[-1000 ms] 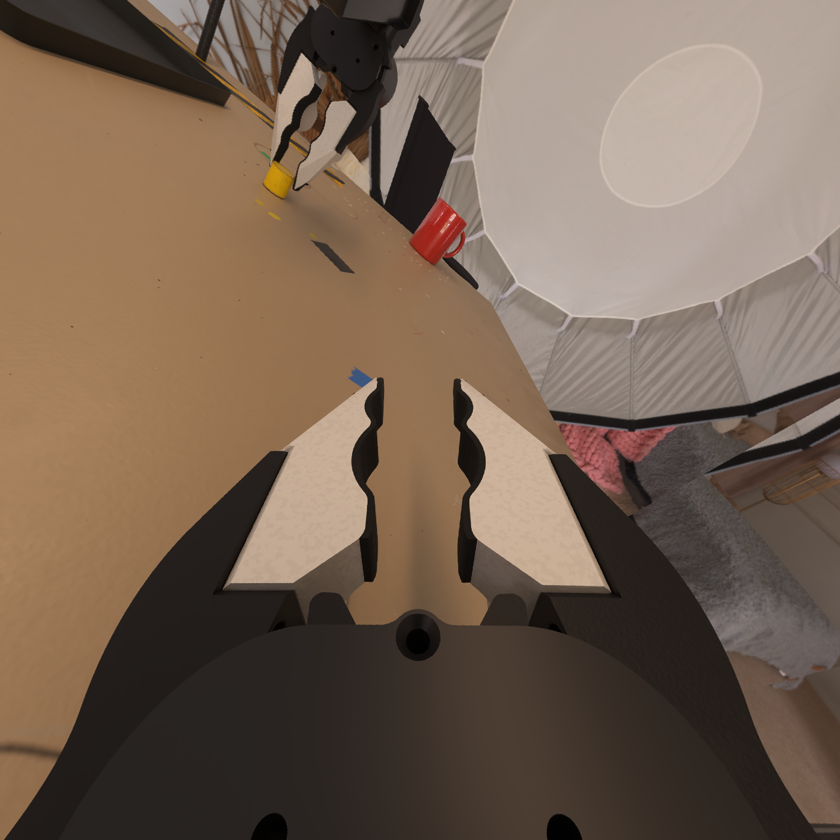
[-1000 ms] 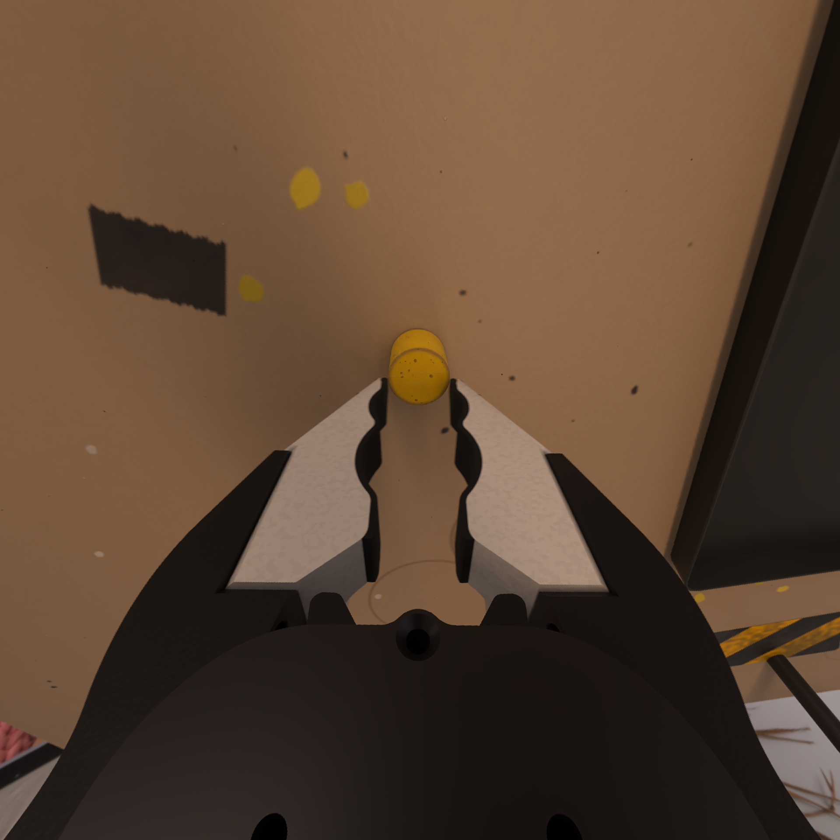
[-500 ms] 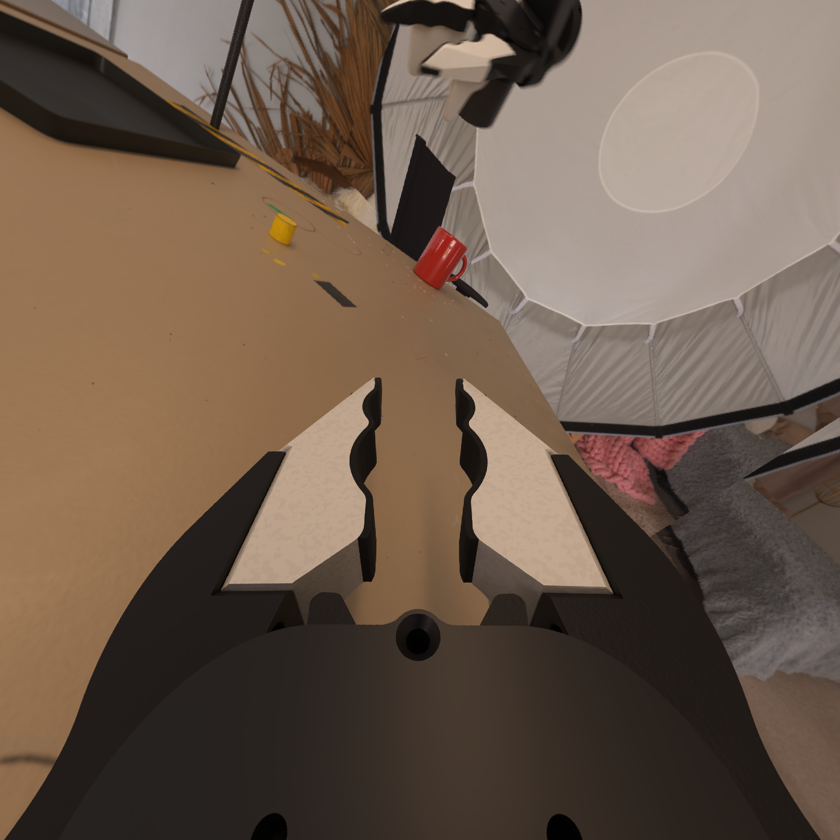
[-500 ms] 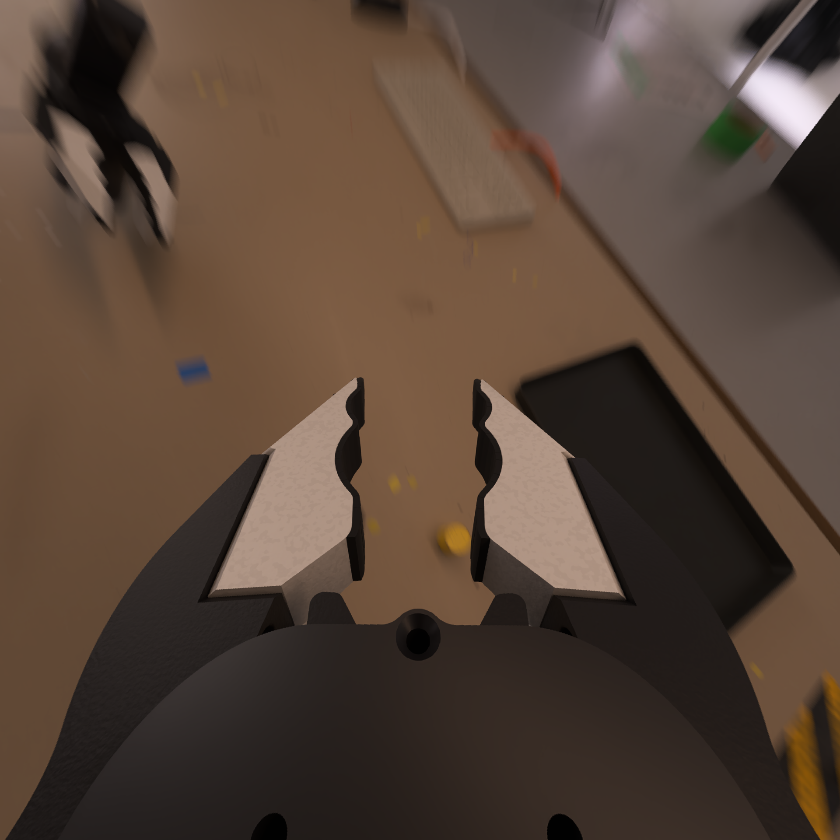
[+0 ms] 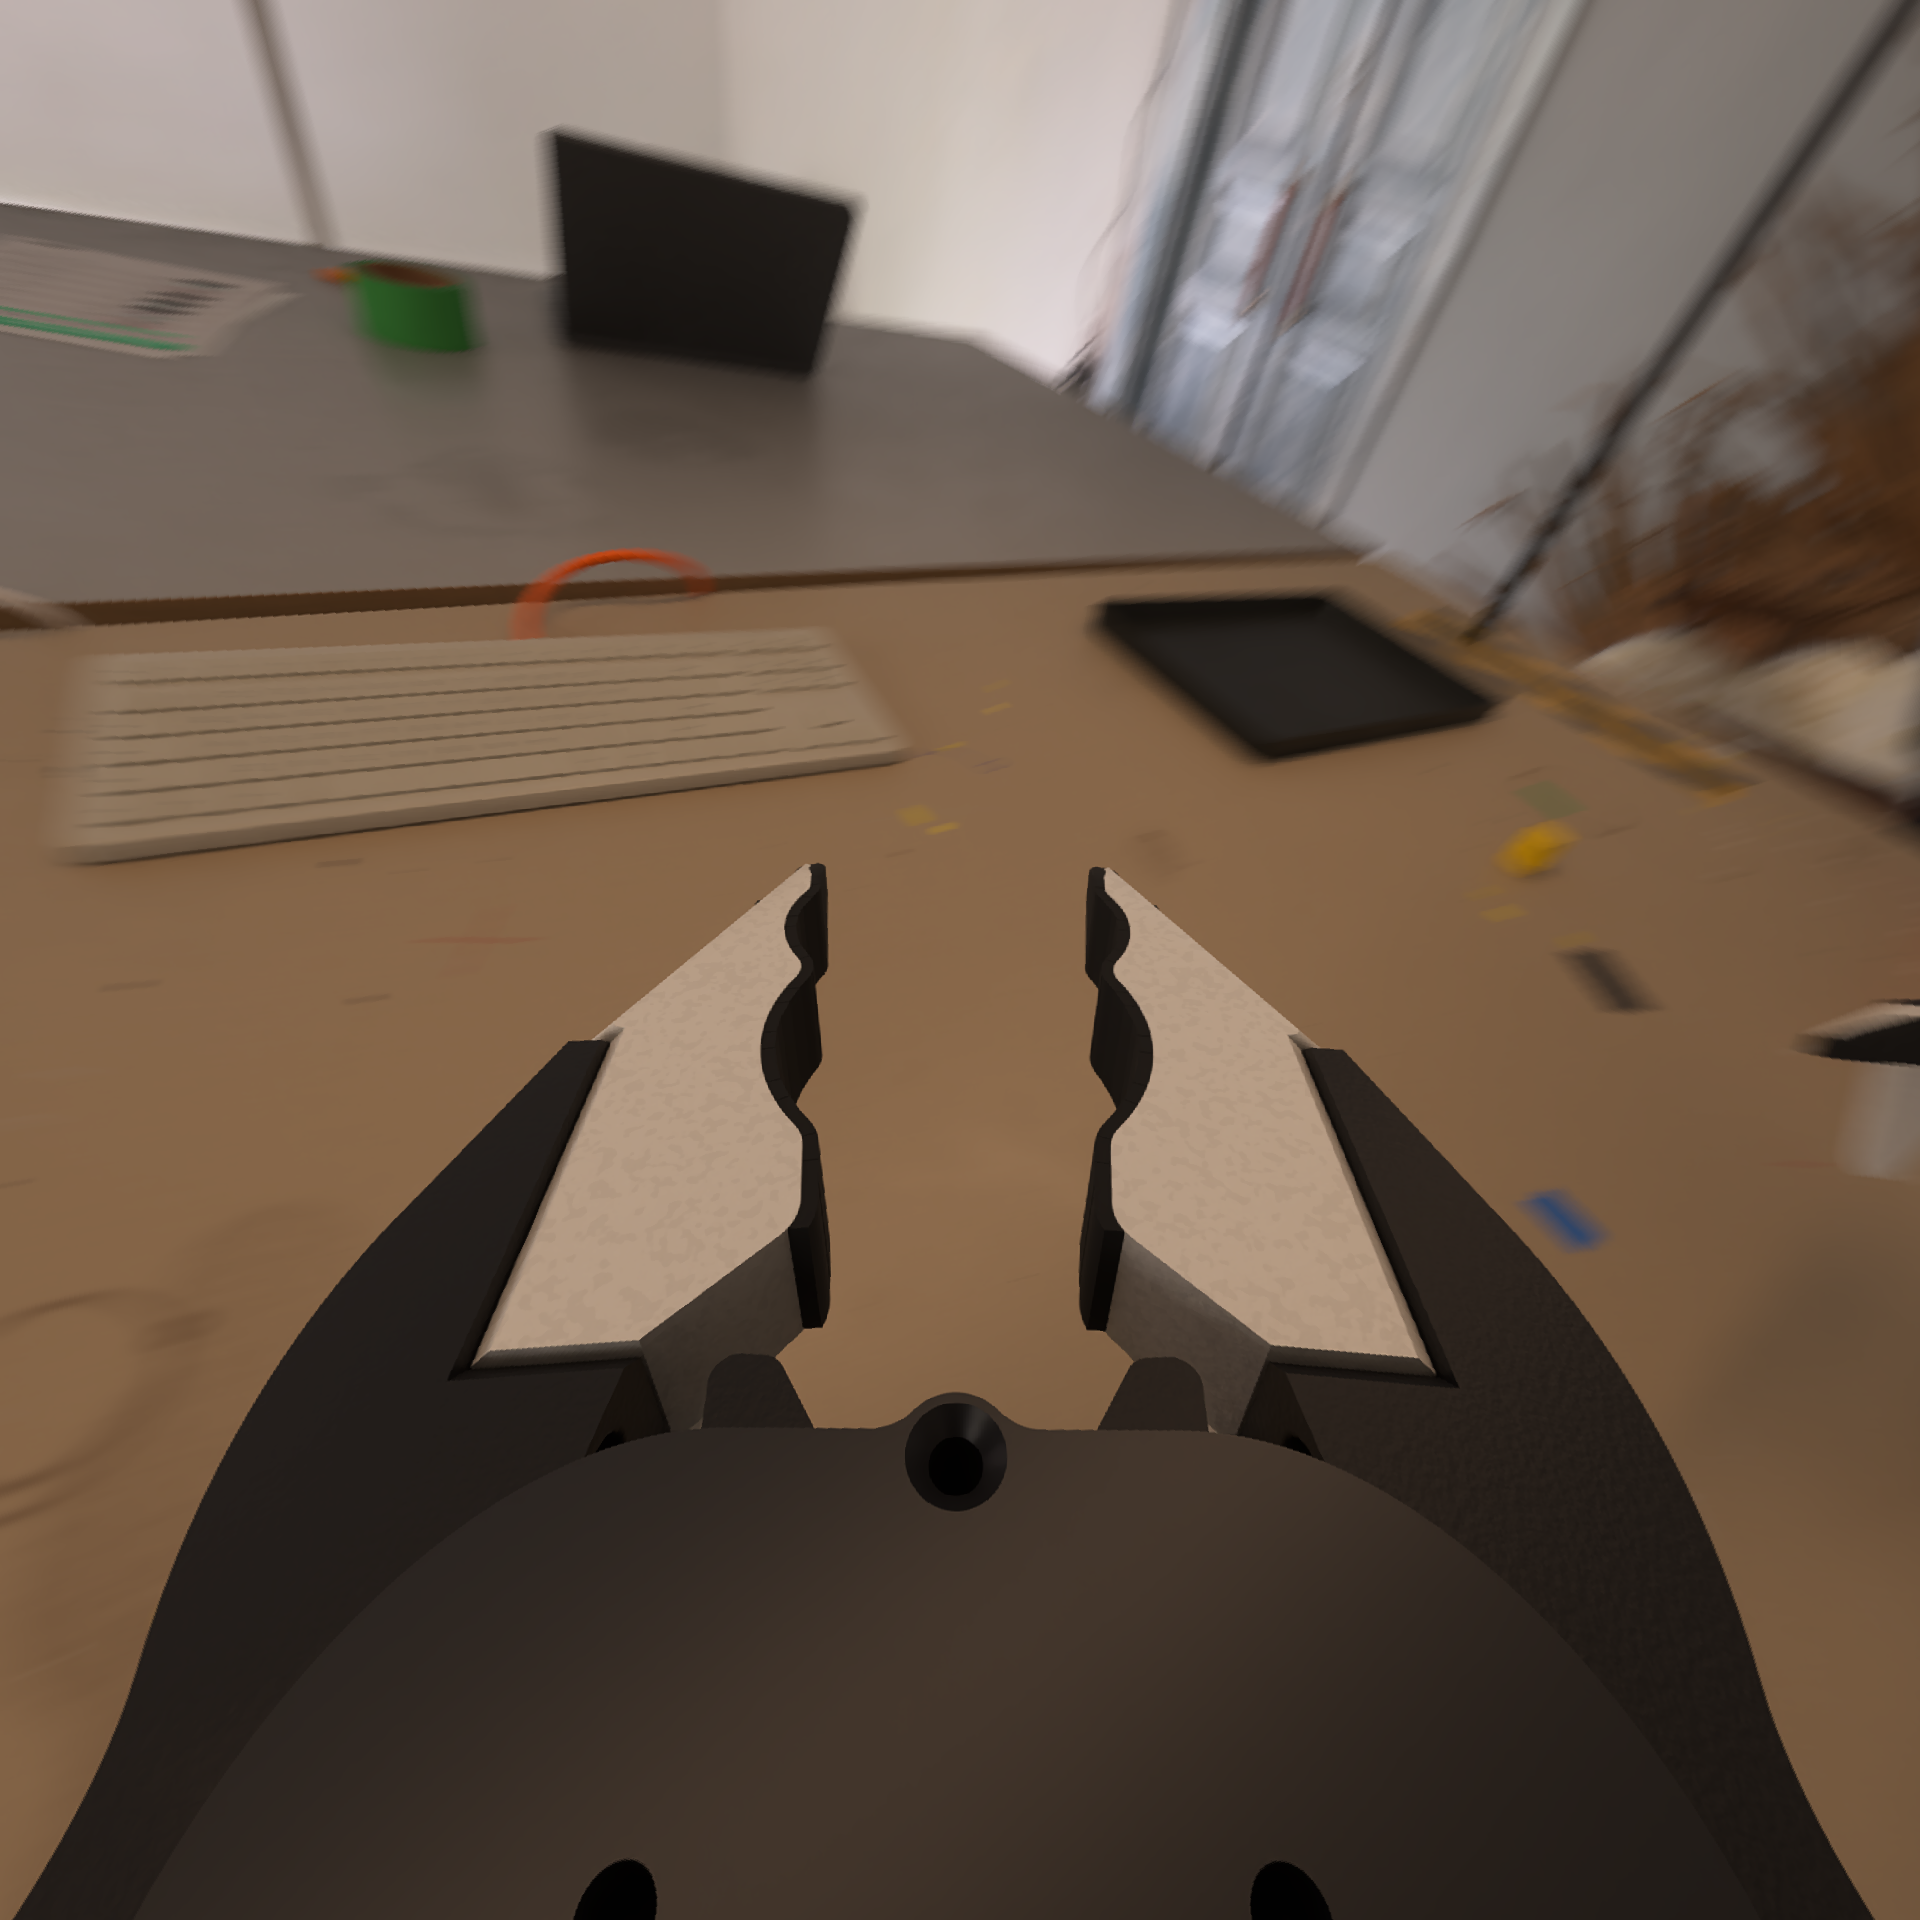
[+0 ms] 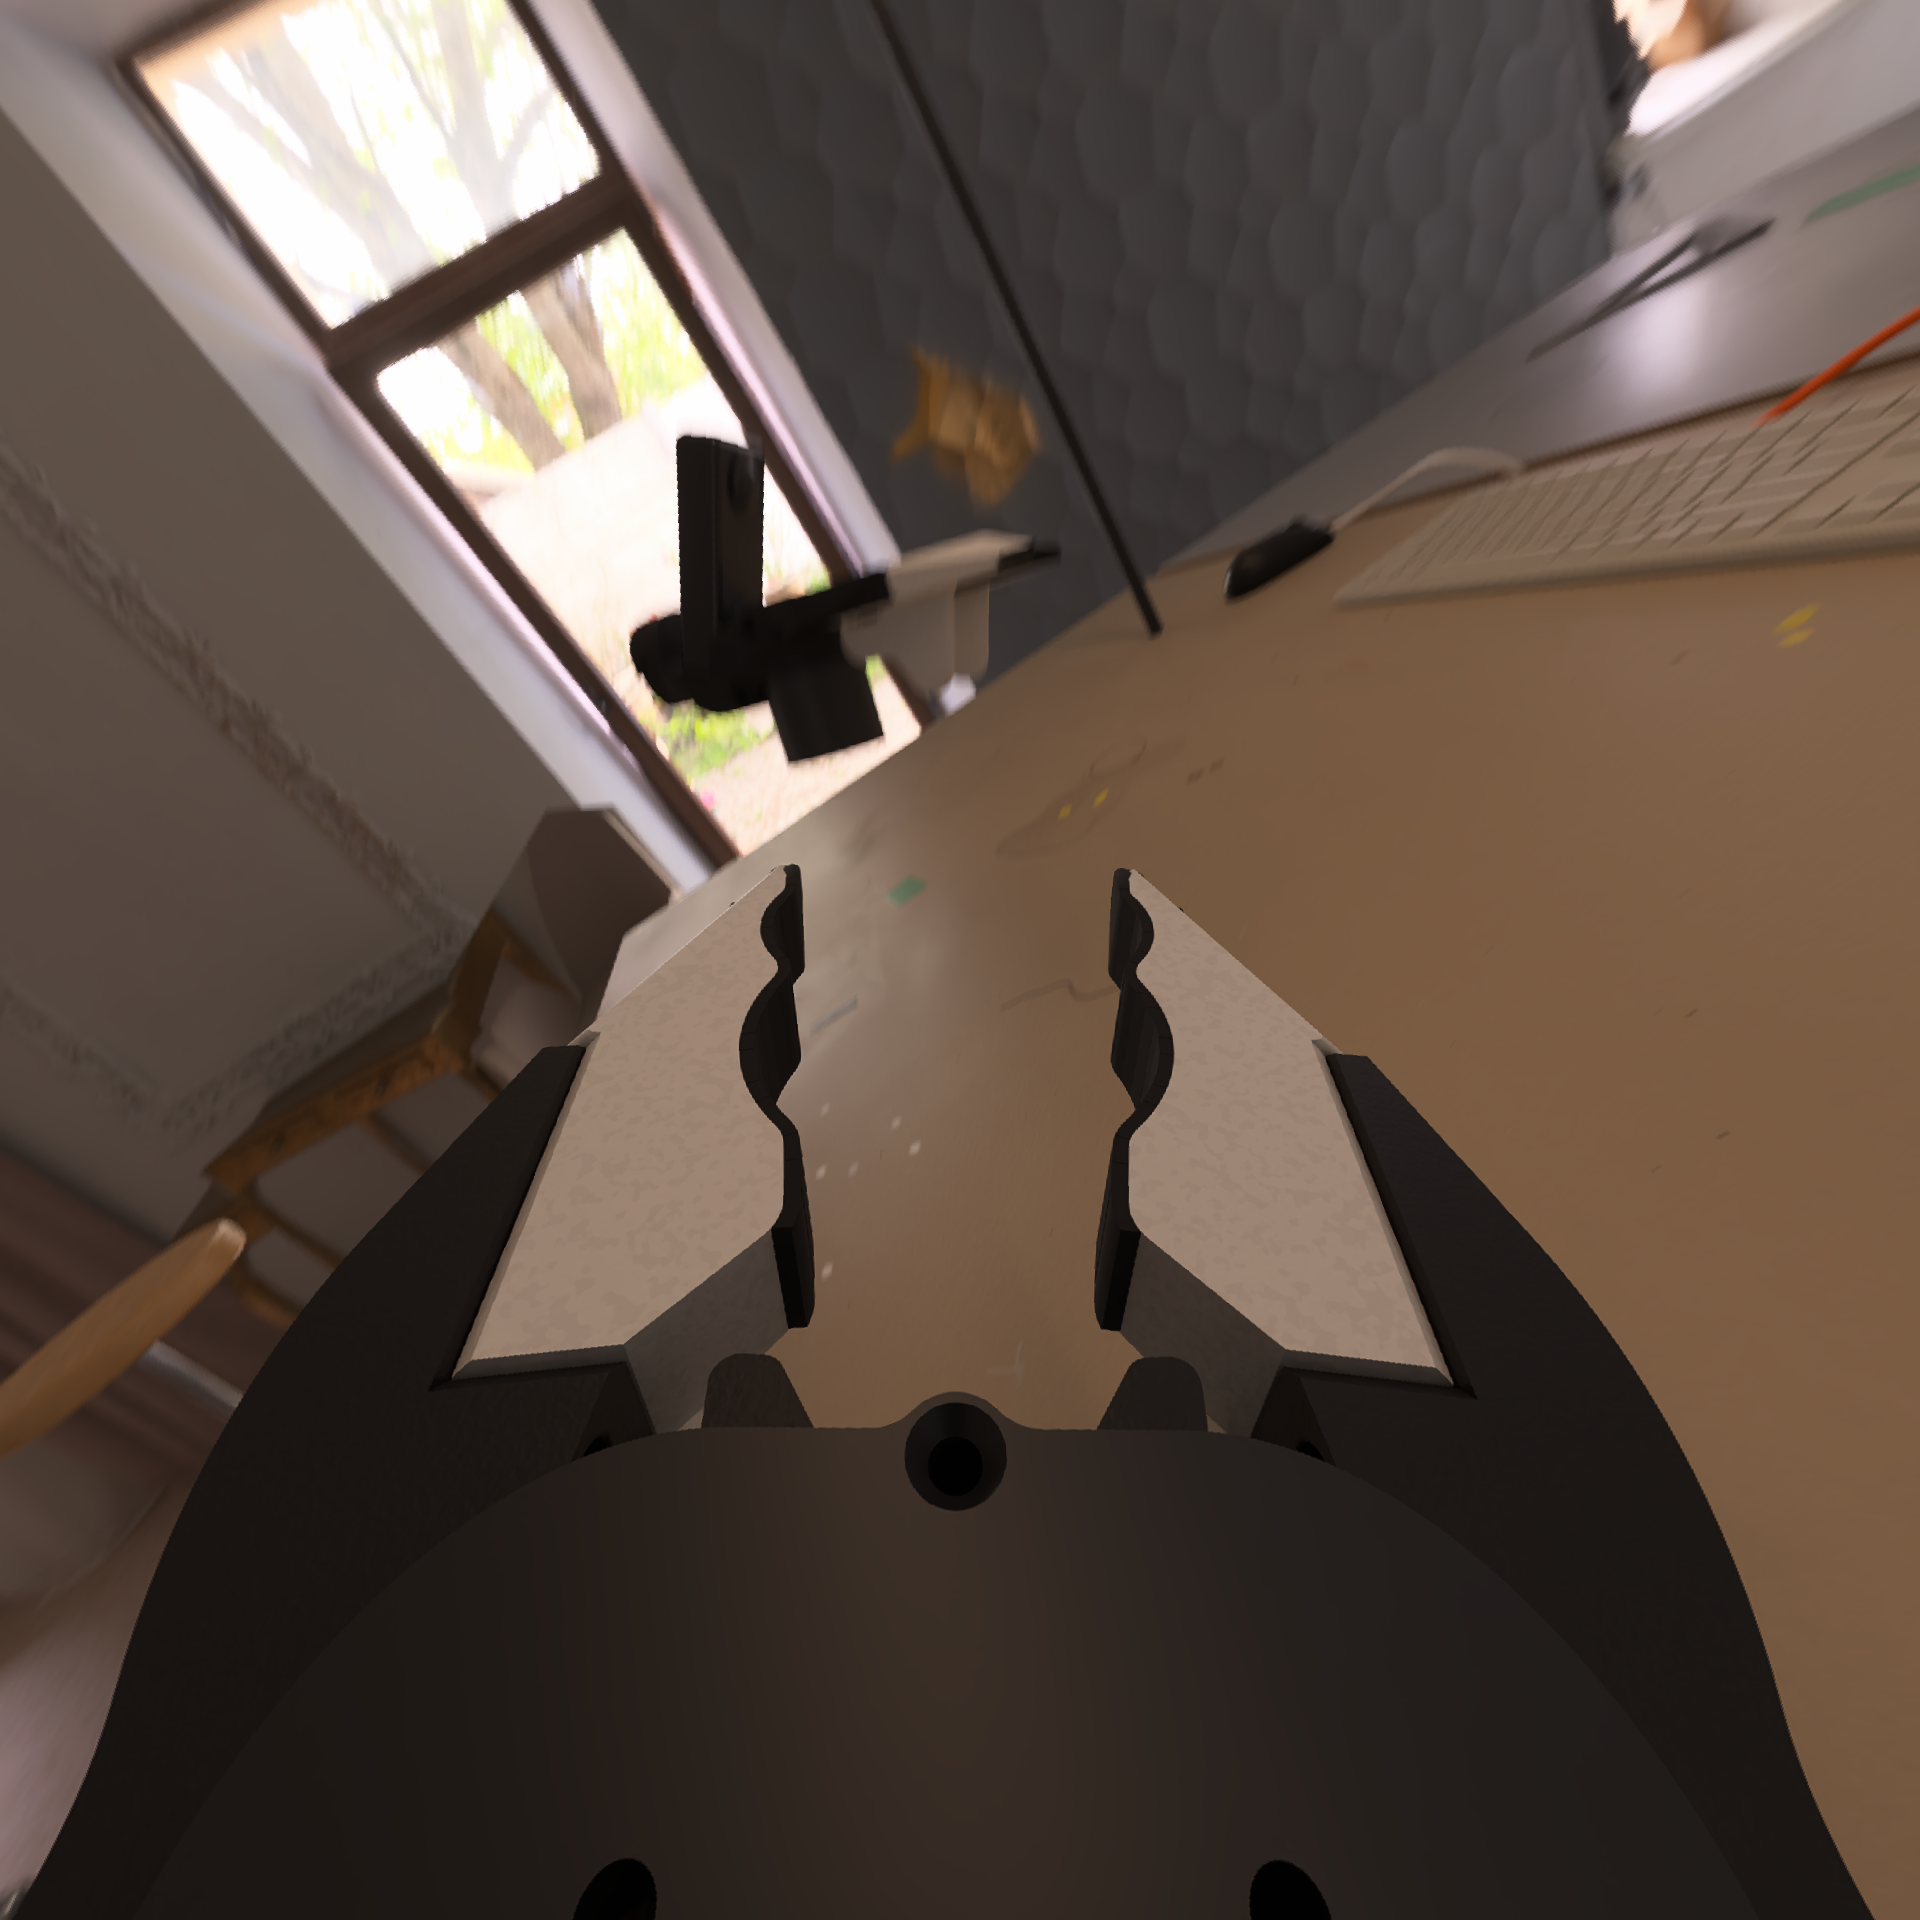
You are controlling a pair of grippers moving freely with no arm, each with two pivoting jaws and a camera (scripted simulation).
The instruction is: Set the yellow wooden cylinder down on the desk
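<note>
The yellow wooden cylinder (image 5: 1536, 847) stands on the brown desk (image 5: 312, 1039), blurred, at the right of the left wrist view, with no gripper touching it. My left gripper (image 5: 956, 883) is open and empty above the desk, well left of the cylinder. My right gripper (image 6: 956, 883) is open and empty, low over the desk (image 6: 1507, 987). The cylinder is not in the right wrist view. The left gripper (image 6: 977, 603) shows there farther off, above the desk's edge. A pale and black piece (image 5: 1875, 1039) at the right edge of the left wrist view looks like part of the right gripper.
A white keyboard (image 5: 468, 727) and a black tray (image 5: 1288, 665) lie on the far side of the desk, with an orange cable (image 5: 613, 577) behind. Blue tape (image 5: 1558, 1218) and black tape (image 5: 1605, 982) mark the desk. A black mouse (image 6: 1273, 551) sits beside the keyboard (image 6: 1662, 509).
My right gripper has let go of the cylinder, lifted away and swung round. The cylinder stays on the desk. My left gripper has turned towards the keyboard, and both stand wider open.
</note>
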